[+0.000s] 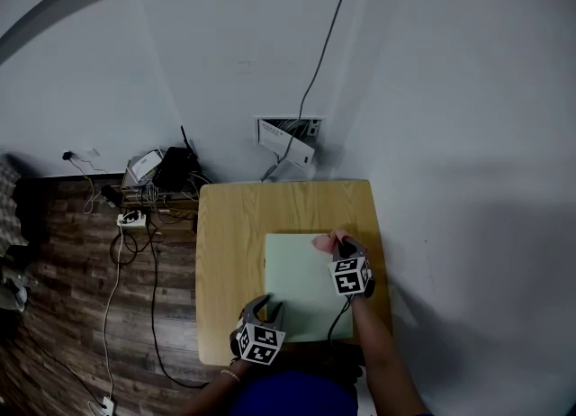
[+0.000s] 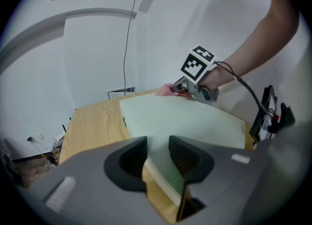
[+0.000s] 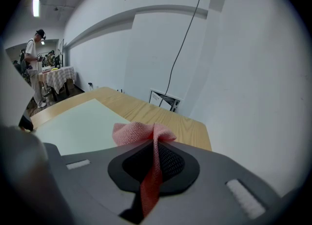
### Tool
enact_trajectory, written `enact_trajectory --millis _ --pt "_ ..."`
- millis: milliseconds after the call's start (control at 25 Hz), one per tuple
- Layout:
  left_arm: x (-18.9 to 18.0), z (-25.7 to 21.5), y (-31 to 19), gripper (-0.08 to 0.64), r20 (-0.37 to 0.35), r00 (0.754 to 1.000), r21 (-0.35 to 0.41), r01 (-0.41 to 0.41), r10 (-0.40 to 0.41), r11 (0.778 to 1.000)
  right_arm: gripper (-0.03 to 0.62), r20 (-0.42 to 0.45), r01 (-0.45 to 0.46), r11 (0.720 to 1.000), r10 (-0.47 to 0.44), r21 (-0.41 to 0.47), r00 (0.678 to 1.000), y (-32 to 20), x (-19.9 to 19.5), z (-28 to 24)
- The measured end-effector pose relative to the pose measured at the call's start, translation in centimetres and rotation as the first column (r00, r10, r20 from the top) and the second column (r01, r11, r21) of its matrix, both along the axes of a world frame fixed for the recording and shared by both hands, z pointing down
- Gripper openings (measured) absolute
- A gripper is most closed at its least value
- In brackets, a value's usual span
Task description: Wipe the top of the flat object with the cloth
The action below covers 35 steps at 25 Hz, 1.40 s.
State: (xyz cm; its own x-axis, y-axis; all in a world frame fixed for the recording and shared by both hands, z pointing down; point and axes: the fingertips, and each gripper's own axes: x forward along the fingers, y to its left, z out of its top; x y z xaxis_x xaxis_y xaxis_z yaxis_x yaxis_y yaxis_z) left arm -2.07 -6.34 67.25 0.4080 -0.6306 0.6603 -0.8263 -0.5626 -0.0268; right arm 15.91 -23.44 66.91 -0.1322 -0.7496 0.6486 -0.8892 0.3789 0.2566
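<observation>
- Right gripper (image 3: 155,142): jaws pressed together on a thin fold of the pink cloth (image 3: 139,132), which bunches just ahead of the tips.
- The bunch sits at the far right corner of the pale green board (image 1: 301,284), the thing to wipe.
- Left gripper (image 2: 157,145): jaws spread, straddling the board's near left corner; no squeeze on it shows.
- The board lies flat on the table (image 1: 229,234), toward its near right corner.
- Risk 1: the pinched fold is narrow, so a dragging stroke could pull it free, and bare tips would scrape the board.
- Risk 2: if it is not braced, the board could slide toward the table's near edge.
</observation>
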Motion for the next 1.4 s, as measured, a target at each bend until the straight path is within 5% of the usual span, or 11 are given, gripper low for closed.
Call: enact_trajectory --millis 520,840,1400 --pt "0.0 -0.1 0.0 0.129 0.002 1.000 0.003 0.002 -0.002 1.000 0.014 0.017 -0.009 1.000 0.009 0.001 1.000 0.0 0.0 0.0" --pt "-0.1 0.0 0.2 0.129 -0.001 1.000 0.007 0.004 -0.004 1.000 0.015 0.186 -0.073 0.995 0.060 0.064 0.981 0.9 -0.4 -2.7" --pt "0.0 -0.1 0.3 0.129 -0.004 1.000 0.007 0.000 0.000 1.000 0.015 0.407 0.084 0.972 -0.170 0.221 0.897 4.6 -8.2 -10.7"
